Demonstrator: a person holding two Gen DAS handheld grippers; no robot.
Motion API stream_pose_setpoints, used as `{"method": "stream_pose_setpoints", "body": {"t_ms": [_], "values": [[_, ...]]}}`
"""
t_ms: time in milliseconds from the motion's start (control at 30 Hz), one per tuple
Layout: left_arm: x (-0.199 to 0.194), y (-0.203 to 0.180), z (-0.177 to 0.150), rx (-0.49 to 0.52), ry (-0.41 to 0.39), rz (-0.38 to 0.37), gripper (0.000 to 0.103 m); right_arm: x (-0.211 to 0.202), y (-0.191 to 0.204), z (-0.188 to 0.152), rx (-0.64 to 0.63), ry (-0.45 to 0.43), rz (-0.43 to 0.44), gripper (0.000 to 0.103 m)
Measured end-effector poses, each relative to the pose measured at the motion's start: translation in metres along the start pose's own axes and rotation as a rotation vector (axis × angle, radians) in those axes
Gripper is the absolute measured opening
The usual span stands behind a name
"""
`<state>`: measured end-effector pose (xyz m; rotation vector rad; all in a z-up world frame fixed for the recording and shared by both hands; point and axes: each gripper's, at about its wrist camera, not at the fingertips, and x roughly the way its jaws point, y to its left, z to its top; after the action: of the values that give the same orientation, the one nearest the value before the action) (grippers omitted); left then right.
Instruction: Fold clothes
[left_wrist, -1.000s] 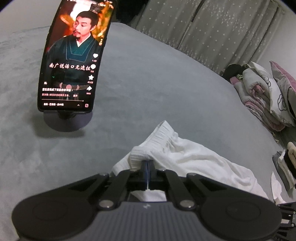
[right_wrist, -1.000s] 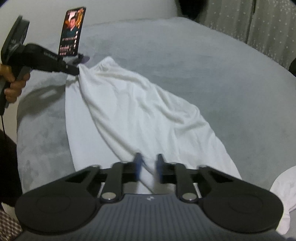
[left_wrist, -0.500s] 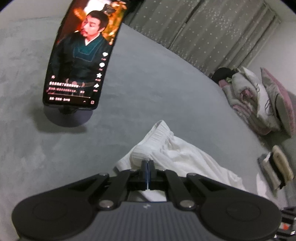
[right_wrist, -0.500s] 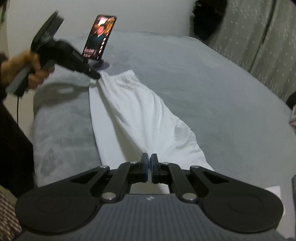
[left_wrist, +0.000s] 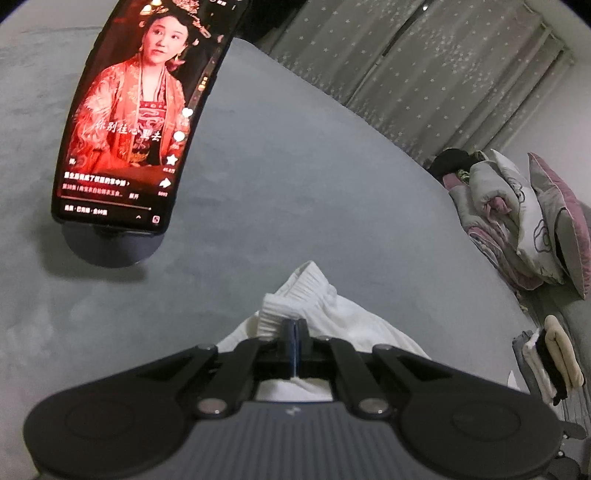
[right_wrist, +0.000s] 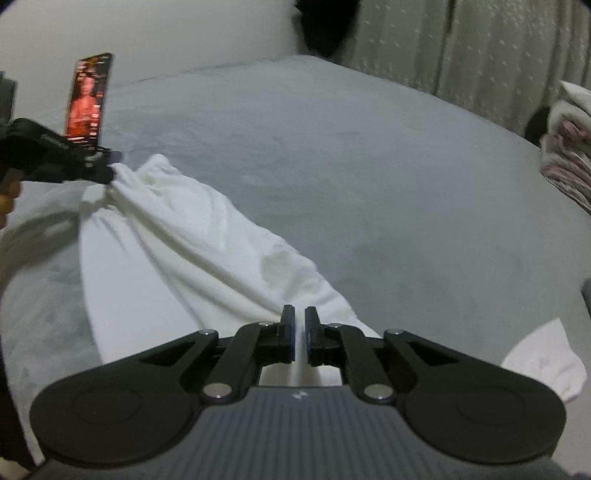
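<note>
Here, white garment (right_wrist: 192, 243) pinched in left gripper (left_wrist: 294, 332) jaws, right gripper (right_wrist: 299, 332) jaws opening.

Both tools share one build. Left gripper (left_wrist: 294, 330): matte black body, ribbed grey top plate with a small pale logo, two round black discs at the sides. Black linkage arms carry silver pivot screws. Fingers (left_wrist: 286, 338) are black with blue pads. Right gripper (right_wrist: 299, 328): same parts and the same blue pads. The hand (right_wrist: 8, 192) at the left edge is blurred; dark clothing, possibly a sleeve, shows below it.
</note>
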<state>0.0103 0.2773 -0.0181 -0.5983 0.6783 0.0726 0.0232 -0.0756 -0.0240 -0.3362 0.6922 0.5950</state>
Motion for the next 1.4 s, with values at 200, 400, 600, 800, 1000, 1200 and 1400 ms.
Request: {"method": "stream_pose_setpoints", "body": {"t_ms": [200,400,600,800,1000,1200,1400], "values": [[0.003,0.001,0.000,0.000,0.005,0.004,0.000,-0.021,0.000,-0.007,-0.018,-0.028,0.042,0.041],[0.004,-0.001,0.000,0.002,0.003,0.013,0.000,-0.026,0.024,-0.012,-0.131,-0.025,0.131,0.031],[0.002,-0.001,0.001,0.006,0.002,0.013,0.000,-0.001,0.038,-0.020,-0.181,0.037,0.115,0.004],[-0.012,0.010,0.003,-0.012,0.013,-0.033,0.000,-0.030,0.031,-0.013,-0.159,-0.025,0.138,0.000],[-0.020,0.028,-0.002,-0.012,0.057,-0.026,0.000,-0.055,0.046,-0.018,-0.225,-0.043,0.222,0.000],[-0.013,0.030,-0.002,0.017,0.108,0.021,0.000,-0.039,0.066,-0.034,-0.312,0.064,0.284,0.000],[-0.012,0.029,-0.003,0.031,0.121,0.030,0.000,-0.033,0.063,-0.032,-0.302,0.092,0.282,0.014]]}}
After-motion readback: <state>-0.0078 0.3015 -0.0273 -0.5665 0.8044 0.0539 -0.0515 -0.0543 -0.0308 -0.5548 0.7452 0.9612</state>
